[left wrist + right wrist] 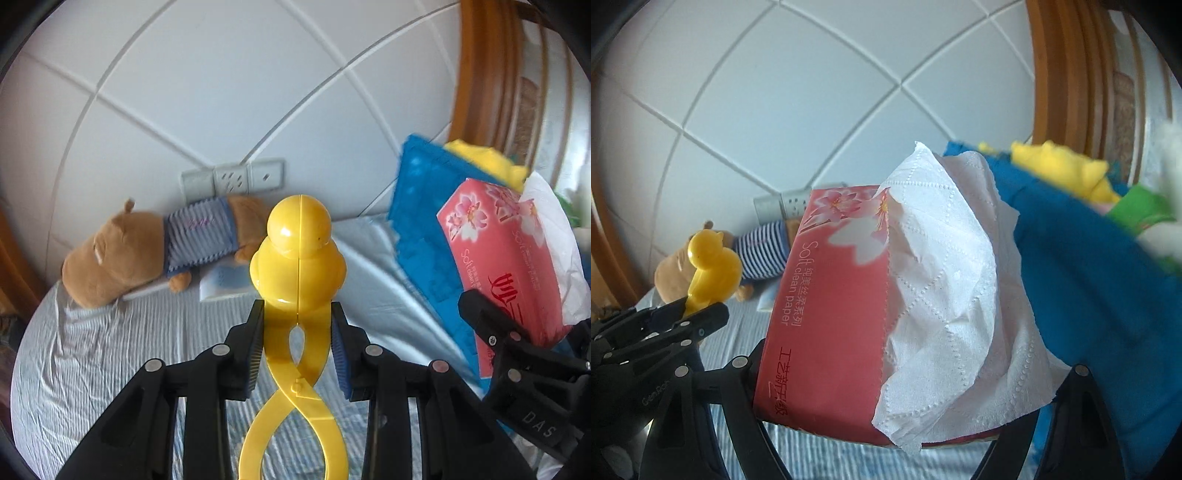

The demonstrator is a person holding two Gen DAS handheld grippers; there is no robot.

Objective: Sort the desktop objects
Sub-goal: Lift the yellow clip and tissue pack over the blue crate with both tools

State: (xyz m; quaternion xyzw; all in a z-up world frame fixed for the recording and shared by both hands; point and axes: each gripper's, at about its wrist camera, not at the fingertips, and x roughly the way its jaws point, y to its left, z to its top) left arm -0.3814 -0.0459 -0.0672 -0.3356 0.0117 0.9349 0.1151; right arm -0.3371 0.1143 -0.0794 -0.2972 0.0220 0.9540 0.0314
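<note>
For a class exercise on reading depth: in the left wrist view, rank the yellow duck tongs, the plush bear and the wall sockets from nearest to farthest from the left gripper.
1. Yellow duck tongs: clamped in the left gripper, centre.
2. Plush bear: lying on the striped cloth, left of centre, beyond the tongs.
3. Wall sockets: on the tiled wall behind the bear.

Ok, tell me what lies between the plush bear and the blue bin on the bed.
In the left wrist view, the yellow duck clip held in the left claw crosses that stretch; behind it, only striped sheet between plush bear and blue bin.
</note>
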